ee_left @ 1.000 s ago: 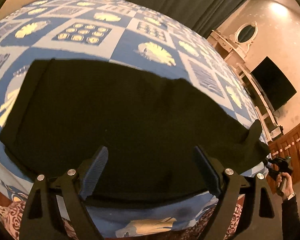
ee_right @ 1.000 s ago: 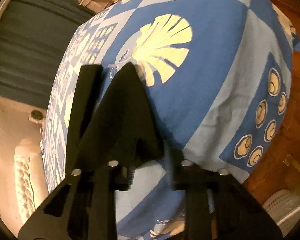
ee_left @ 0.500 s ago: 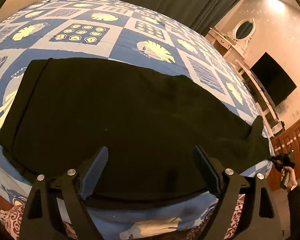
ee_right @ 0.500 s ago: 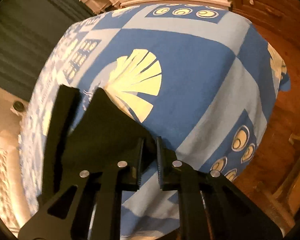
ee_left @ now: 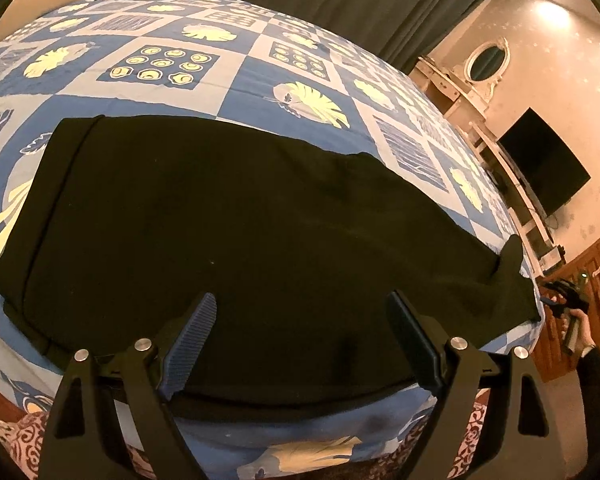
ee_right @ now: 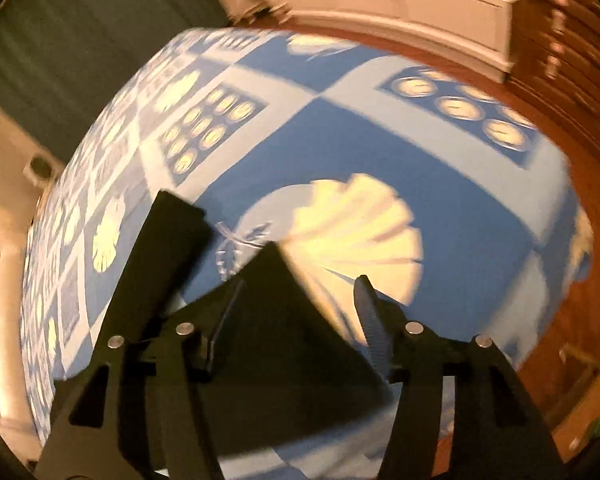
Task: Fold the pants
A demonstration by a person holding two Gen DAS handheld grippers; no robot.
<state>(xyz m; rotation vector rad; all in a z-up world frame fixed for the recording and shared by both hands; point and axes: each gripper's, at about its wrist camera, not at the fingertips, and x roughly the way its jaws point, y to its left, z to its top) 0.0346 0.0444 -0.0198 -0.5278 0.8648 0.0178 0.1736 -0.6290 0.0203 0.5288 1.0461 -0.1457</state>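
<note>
Black pants (ee_left: pixel 260 240) lie flat across the blue patterned bedspread (ee_left: pixel 252 80), waistband to the left and leg ends to the right. My left gripper (ee_left: pixel 300 300) hovers open above their near edge, with nothing between its fingers. At the far right, a hand holds my right gripper (ee_left: pixel 564 300) just past the leg ends. In the blurred right wrist view, the right gripper (ee_right: pixel 300 284) has its jaws opening. A pointed corner of the pant leg (ee_right: pixel 276 320) lies between them and the pads do not press on it. A second black strip (ee_right: pixel 168 248) of the pants lies to its left.
The bedspread (ee_right: pixel 340 140) drops off at the bed's corner onto a wooden floor (ee_right: pixel 580 184). Dark curtains (ee_left: pixel 340 0) hang behind the bed. A white dresser with an oval mirror (ee_left: pixel 484 64), a wall television (ee_left: pixel 544 172) and a wooden cabinet (ee_left: pixel 596 264) stand to the right.
The right gripper was shut on the pant leg corner and its jaws have now come apart, letting it go. It has drawn back and rolled. The left gripper has not moved.
</note>
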